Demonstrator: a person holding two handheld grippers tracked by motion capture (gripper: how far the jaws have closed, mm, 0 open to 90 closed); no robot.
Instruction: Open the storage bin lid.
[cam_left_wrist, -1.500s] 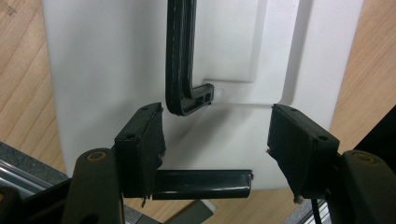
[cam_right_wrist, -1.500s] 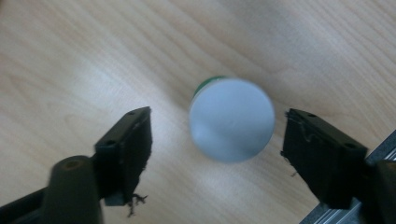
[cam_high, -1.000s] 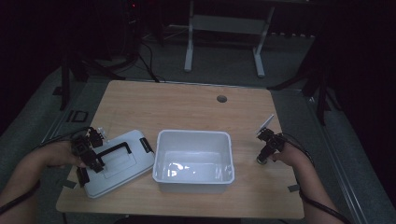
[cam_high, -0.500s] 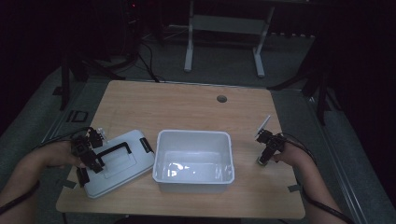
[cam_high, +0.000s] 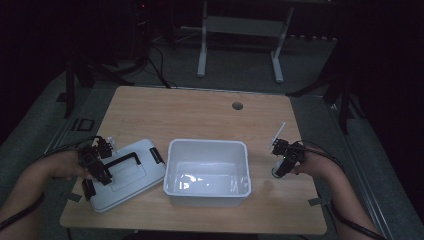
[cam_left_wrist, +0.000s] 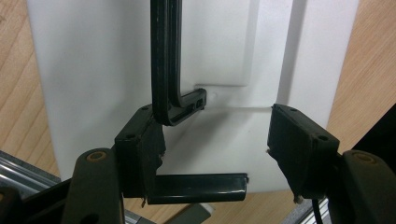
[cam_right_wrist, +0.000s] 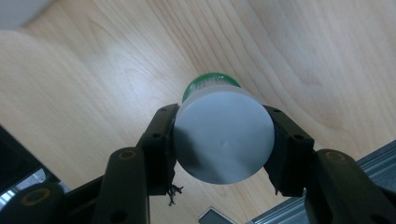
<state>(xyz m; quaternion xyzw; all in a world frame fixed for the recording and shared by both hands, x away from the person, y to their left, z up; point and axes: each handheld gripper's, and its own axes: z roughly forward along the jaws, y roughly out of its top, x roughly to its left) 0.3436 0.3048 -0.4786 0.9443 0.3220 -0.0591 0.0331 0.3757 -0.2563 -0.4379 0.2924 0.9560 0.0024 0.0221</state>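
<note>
A small white-capped bottle (cam_right_wrist: 224, 137) with a green end, at the centre of the right gripper view, is clamped between the jaws of the right gripper (cam_high: 285, 160) at the right of the high view, beside the open white bin (cam_high: 172, 170). It has been grasped but not yet placed in the bin. The left gripper (cam_left_wrist: 219, 156), jaws partly open and clamping nothing, is held over the white lid (cam_left_wrist: 93, 70), by its black handle (cam_left_wrist: 163, 60), at lower left on the tabletop (cam_high: 200, 115); lidding appears left.

The surface (cam_high: 200, 115) is showing pale, matt wood grain. The lid (cam_left_wrist: 93, 70) is looking like smooth white plastic, its handle (cam_left_wrist: 163, 60) glossy black plastic. The bottle (cam_right_wrist: 224, 137) is showing a smooth, matt grey plastic base.
</note>
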